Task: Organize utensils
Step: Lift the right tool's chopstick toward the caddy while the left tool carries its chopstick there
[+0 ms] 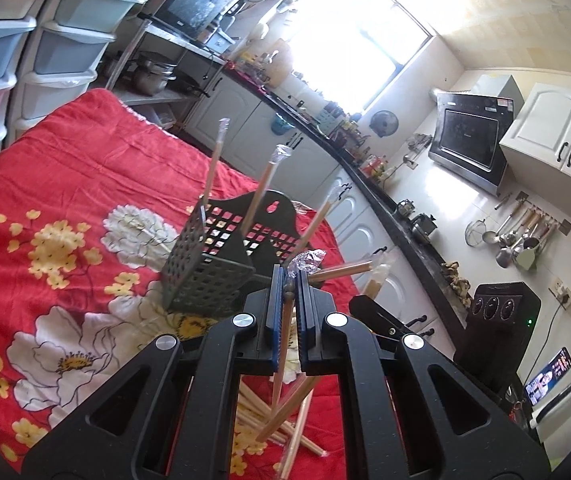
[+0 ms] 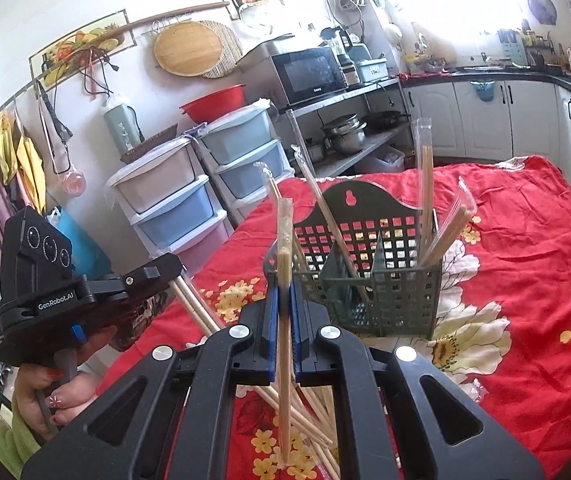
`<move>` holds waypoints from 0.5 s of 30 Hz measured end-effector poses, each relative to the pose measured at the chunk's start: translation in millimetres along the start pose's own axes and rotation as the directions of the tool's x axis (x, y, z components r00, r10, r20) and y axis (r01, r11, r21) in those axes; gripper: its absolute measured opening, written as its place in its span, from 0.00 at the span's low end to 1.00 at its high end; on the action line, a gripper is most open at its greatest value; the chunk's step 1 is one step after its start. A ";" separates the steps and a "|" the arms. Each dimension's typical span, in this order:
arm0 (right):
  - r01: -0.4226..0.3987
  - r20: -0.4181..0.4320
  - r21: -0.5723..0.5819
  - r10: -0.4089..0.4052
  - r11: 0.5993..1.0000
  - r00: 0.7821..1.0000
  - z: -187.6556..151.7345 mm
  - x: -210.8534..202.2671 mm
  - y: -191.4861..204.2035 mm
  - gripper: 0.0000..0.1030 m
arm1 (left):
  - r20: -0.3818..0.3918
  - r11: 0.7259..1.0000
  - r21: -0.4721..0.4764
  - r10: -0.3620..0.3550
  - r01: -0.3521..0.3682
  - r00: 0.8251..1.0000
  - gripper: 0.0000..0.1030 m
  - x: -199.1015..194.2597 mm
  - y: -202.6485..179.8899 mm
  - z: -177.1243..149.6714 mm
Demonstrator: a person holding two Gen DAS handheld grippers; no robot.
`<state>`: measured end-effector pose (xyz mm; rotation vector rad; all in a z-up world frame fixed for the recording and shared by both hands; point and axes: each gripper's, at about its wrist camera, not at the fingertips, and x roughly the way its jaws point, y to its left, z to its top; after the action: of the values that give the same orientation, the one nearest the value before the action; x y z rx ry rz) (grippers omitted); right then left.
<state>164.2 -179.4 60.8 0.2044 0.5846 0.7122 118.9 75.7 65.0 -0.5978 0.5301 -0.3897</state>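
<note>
Two black two-finger grippers with blue pads, each clamped on one pair of plastic-wrapped wooden chopsticks. Left gripper (image 1: 288, 280): jaws closed tight on a wrapped pair (image 1: 283, 344) that runs down between the pads, crinkled clear wrapper end (image 1: 305, 261) poking out above the fingertips, lower end hanging over the pile. Right gripper (image 2: 284, 286): jaws likewise closed on an upright wrapped pair (image 2: 284, 248), top rising well above the fingertips, bottom reaching down toward the loose heap. Seen from the right wrist camera — the left gripper at the left edge, held by a hand (image 2: 59, 392) with painted nails, chopsticks sticking out of its front.

Ahead of both grippers, standing on a red floral cloth (image 1: 65, 184): a dark green perforated plastic utensil caddy (image 2: 389, 300) with a keyhole hanger tab and an inner divider. Already upright inside it — several wrapped chopstick pairs (image 2: 427, 184), leaning at different angles, some in the left compartment, some in the right. Below the grippers, flat on the cloth: a loose pile of chopsticks (image 1: 281, 424), crossed over one another.

Around the bed-like surface: plastic drawer units (image 2: 173, 204), a microwave (image 2: 311, 70) on a metal rack, white kitchen cabinets (image 1: 557, 136) and a dark countertop.
</note>
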 end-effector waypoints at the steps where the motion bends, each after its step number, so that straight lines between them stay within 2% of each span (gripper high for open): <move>1: 0.001 0.006 -0.001 -0.001 1.000 1.000 1.0 -1.3 0.0 0.06 | 0.001 1.000 0.004 -0.004 0.004 1.000 0.03 0.2 -2.7 0.8; 15: 0.016 0.081 -0.009 -0.015 1.000 0.997 15.9 -19.3 -2.8 0.06 | 0.038 0.998 0.049 -0.040 0.039 0.998 0.03 3.6 -26.6 17.6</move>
<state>163.1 -194.0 81.2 0.2186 0.5054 0.6886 126.8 61.1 92.5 -0.5687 0.4710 -0.4265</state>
